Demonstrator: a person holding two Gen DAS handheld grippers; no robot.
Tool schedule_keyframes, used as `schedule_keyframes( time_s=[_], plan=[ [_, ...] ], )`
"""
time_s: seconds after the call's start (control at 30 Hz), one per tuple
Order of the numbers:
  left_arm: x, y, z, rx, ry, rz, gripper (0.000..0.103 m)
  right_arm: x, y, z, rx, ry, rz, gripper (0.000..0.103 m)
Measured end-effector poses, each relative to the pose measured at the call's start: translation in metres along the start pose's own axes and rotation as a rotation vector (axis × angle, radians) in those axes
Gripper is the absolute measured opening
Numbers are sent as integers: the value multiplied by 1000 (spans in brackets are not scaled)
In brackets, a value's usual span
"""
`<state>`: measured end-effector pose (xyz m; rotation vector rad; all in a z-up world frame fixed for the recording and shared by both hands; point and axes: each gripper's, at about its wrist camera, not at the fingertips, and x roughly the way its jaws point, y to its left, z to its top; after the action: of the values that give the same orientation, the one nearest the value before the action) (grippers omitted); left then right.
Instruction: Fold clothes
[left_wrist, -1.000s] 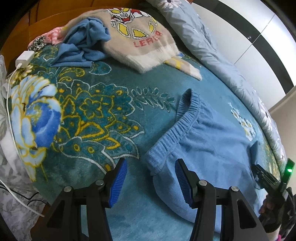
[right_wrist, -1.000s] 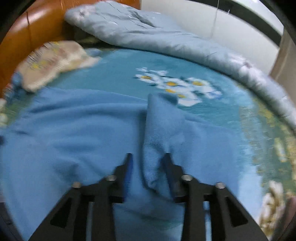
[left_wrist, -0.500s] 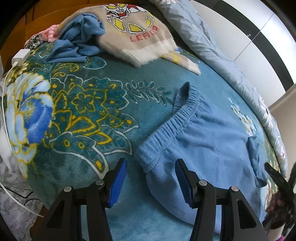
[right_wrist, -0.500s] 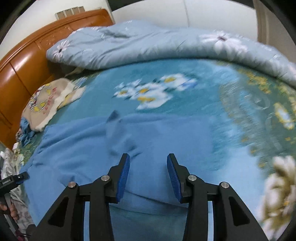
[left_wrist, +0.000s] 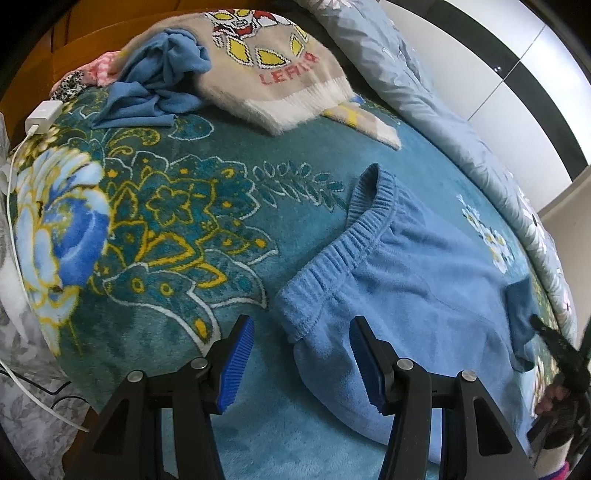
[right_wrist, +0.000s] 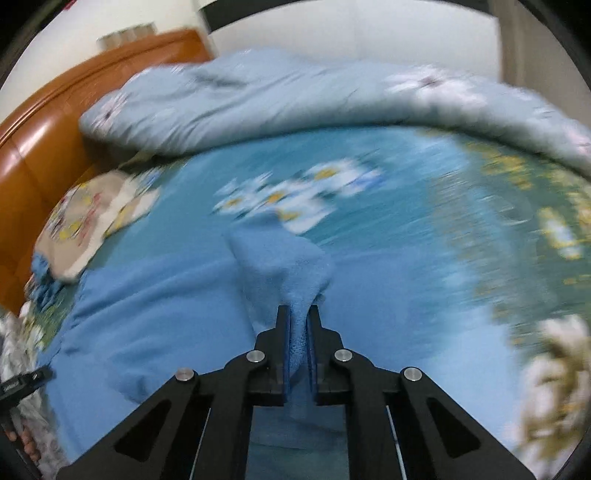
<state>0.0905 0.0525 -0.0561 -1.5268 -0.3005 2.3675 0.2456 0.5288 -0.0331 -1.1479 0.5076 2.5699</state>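
The light blue trousers (left_wrist: 417, 295) lie spread flat on the teal floral blanket (left_wrist: 155, 221) that covers the bed, ribbed waistband (left_wrist: 354, 229) turned toward the patterned middle of that blanket. My right claw (right_wrist: 298, 314) has just been closing and now pinches a raised fold of the trouser fabric, the cloth bunched up between the blue pads and rising in a little ridge ahead of them; the view here is smeared with motion. My left claw (left_wrist: 299, 354) hangs over the near corner of the waistband with its jaws spread, one blue pad over bare blanket and the other over the trousers; I cannot tell whether the pads touch the cloth, but nothing is gripped. Seen from the left wrist, my right claw shows as a dark shape at the far edge of the trousers. Beyond the waistband, well apart from the trousers, a beige sweater (left_wrist: 266, 70) with a cartoon figure and red letters lies near the head of the bed, a crumpled blue garment (left_wrist: 159, 85) lying partly on it. Just beside that heap a white charger (left_wrist: 42, 114) rests on the blanket, its cable trailing off the edge. A pale blue flowered quilt (right_wrist: 295, 107) is bunched along the far side of the bed, and the orange wooden headboard (right_wrist: 40, 147) stands behind it
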Motion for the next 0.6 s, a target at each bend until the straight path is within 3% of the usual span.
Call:
schedule_keyframes(
  time_s=[0.2,0.4,0.6],
  plan=[
    [3,1,0,-6,3,-4,58,-40,-78,4,76,-76,-288,7],
    [4,1,-1,-7,8,0,58,-28,-127,-17,164,-11,-400,7],
    [0,5,-1,-21,0,8,58,-39,-157,-20,204,-34,-514,7]
  ],
)
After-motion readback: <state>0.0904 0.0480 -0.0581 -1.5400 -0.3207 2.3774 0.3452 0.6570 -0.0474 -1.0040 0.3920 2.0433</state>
